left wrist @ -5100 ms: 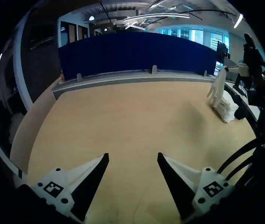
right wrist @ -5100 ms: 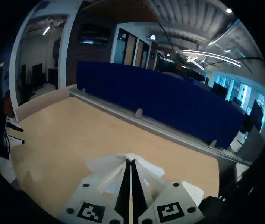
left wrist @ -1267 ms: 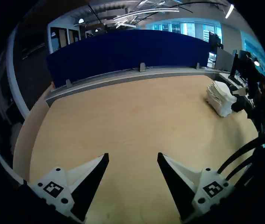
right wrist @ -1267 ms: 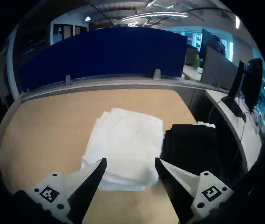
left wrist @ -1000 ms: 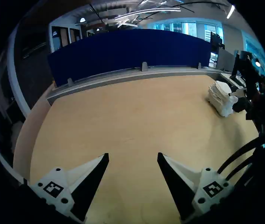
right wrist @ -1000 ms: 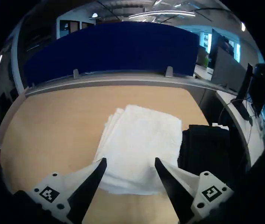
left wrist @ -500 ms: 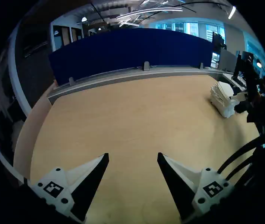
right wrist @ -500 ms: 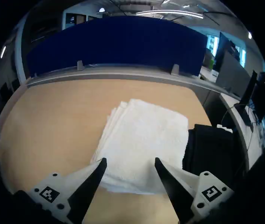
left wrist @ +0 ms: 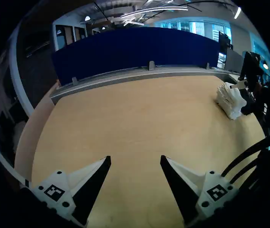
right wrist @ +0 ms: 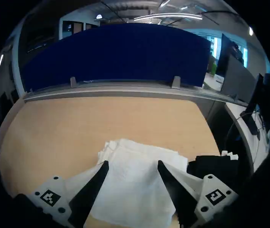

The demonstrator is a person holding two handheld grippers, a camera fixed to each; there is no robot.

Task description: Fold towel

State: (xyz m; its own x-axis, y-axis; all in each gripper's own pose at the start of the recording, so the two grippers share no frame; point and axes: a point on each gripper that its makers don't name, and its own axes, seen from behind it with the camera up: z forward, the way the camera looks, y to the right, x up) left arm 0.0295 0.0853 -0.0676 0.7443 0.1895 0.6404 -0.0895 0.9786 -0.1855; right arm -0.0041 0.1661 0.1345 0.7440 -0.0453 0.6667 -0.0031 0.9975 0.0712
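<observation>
Hovering over bare wood near the front edge of the bench (left wrist: 135,114), the left gripper (left wrist: 135,159) carries nothing; its fingers are spread wide. A blue partition (left wrist: 135,49) runs along the bench's far edge. Well apart from this gripper, at the right edge, sits the stack of white towels (left wrist: 230,100). In the right gripper view, the right gripper (right wrist: 133,164) hangs directly over that stack with its fingers released and parted. The top towel (right wrist: 135,190) shows between them, though whether the tips touch the cloth cannot be told. On the stack's left side the layers are slightly stepped at the far corner. Just beside it on the right, toward the bench's right edge, lies a dark folded cloth (right wrist: 214,163). The towel looks like soft, light terry, so it should sag and drape once lifted, and it will likely cling to the layer beneath. The safest hold is probably a shallow pinch on one corner or edge of the top layer alone, best where the layers are stepped. A deeper bite risks dragging up several towels at once.
</observation>
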